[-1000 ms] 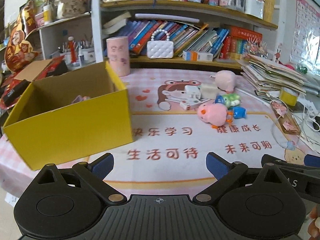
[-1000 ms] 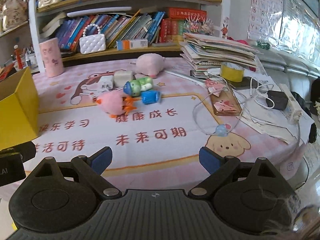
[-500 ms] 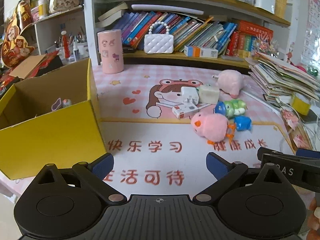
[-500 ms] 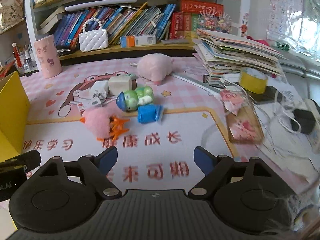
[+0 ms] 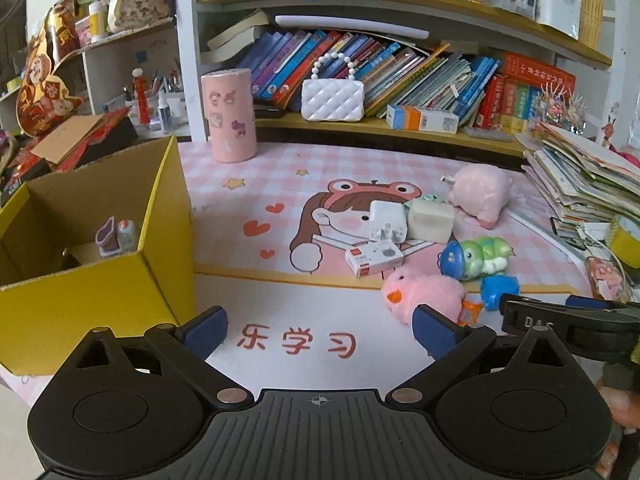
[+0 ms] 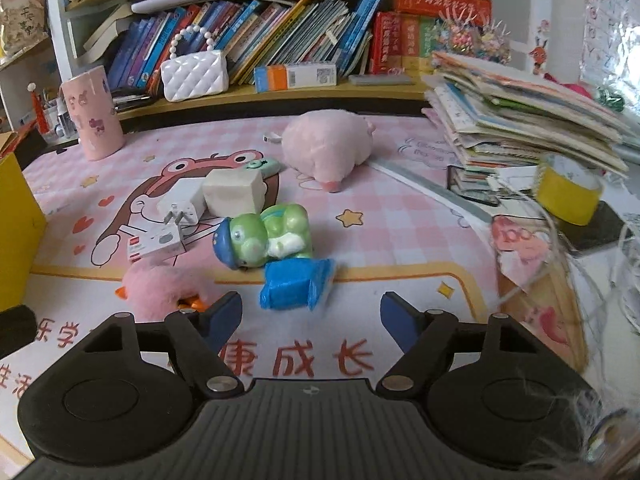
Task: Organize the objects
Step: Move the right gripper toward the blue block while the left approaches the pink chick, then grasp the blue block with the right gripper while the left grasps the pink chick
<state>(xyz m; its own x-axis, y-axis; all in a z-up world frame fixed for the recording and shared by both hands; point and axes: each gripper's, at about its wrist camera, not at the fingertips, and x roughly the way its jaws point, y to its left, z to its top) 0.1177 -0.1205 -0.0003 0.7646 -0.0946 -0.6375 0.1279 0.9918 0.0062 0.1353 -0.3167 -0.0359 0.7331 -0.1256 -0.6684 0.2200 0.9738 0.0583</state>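
Note:
A yellow cardboard box stands open at the left with small items inside. A cluster of toys lies mid-mat: a pink fluffy chick, a green frog toy, a blue packet, a white charger, a white block, a small red-white box and a pink plush pig. My left gripper is open and empty, left of the chick. My right gripper is open and empty, just short of the blue packet.
A pink cylinder holder and a white quilted purse stand by the bookshelf at the back. A stack of books and papers, a yellow tape roll and loose cables crowd the right side.
Both grippers have moved forward over the mat toward the toy cluster. The toys now sit much closer to the right gripper. Both stay open.

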